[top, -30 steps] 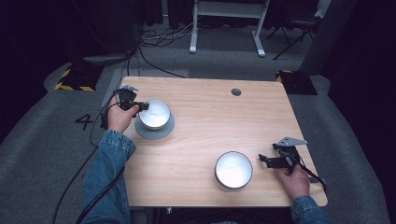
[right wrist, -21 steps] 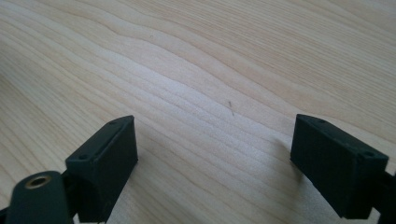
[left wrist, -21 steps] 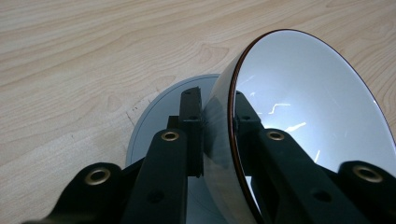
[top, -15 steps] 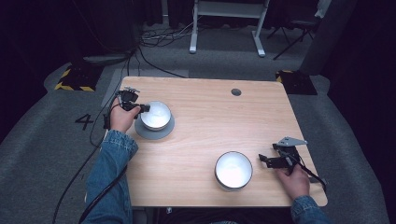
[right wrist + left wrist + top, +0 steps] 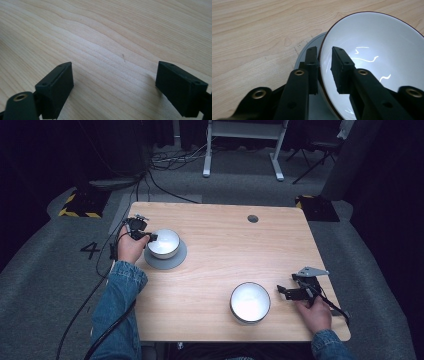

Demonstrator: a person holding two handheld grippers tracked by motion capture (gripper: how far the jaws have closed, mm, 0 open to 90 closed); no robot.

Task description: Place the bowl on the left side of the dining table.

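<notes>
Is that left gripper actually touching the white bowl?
Touching: in the left gripper view, the left gripper has one jaw on each side of the white bowl's rim, pinching it.

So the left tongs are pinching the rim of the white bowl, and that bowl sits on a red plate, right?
Not quite: the plate is grey, as the high view shows. The rest holds: the left tongs pinch the rim of the white bowl on it.

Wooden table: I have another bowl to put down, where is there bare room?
Free: the middle strip between the white bowl on the grey plate and the near white bowl, and the far right by the round hole. Crowded: around the left tool and right tool.
</notes>
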